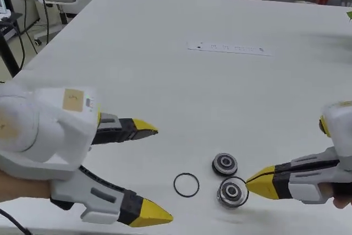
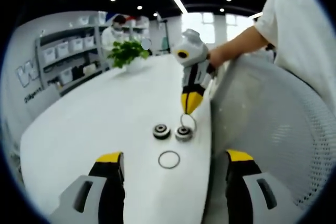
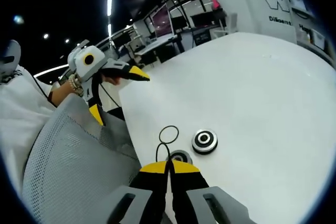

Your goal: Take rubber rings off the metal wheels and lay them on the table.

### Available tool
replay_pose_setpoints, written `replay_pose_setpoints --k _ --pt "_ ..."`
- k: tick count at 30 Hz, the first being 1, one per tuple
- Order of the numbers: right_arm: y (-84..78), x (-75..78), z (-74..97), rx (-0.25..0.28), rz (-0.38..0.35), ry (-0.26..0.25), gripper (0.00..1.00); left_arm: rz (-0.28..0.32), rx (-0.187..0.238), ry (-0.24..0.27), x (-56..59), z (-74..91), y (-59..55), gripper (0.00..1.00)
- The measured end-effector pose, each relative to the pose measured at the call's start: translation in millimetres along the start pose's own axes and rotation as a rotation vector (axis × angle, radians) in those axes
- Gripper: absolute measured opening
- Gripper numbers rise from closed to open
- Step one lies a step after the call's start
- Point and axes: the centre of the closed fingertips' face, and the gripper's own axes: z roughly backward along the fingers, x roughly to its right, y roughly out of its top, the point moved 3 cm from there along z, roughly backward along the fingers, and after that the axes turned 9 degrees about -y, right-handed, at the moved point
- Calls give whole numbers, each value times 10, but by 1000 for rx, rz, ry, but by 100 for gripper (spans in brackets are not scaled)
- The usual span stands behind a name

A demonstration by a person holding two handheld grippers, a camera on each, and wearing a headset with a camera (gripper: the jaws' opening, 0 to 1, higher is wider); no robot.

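A: Right gripper (image 1: 248, 182)?
B: Clenched on a rubber ring (image 1: 240, 179), to peel it off the near metal wheel (image 1: 231, 193)
A: Left gripper (image 1: 163, 173)?
B: Released, hovering near left by the loose ring (image 1: 174, 185), probably ready to brace

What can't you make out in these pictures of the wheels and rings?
- Right gripper view: the near wheel is half hidden behind the shut right gripper. Whether the jaws pinch a ring off it cannot be told.
- Head view: the far wheel is too small to tell whether it carries a ring.
- Head view: the print on the white strip is blurred and cannot be read.
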Motion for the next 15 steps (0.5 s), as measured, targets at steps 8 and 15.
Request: replay_pose_setpoints --k 8,15 --pt "141 -18 199 37 15 -22 0 44 18 66 -24 176 -83 80" --pt "198 -9 331 50 54 -62 0 74 35 102 -21 259 -135 80"
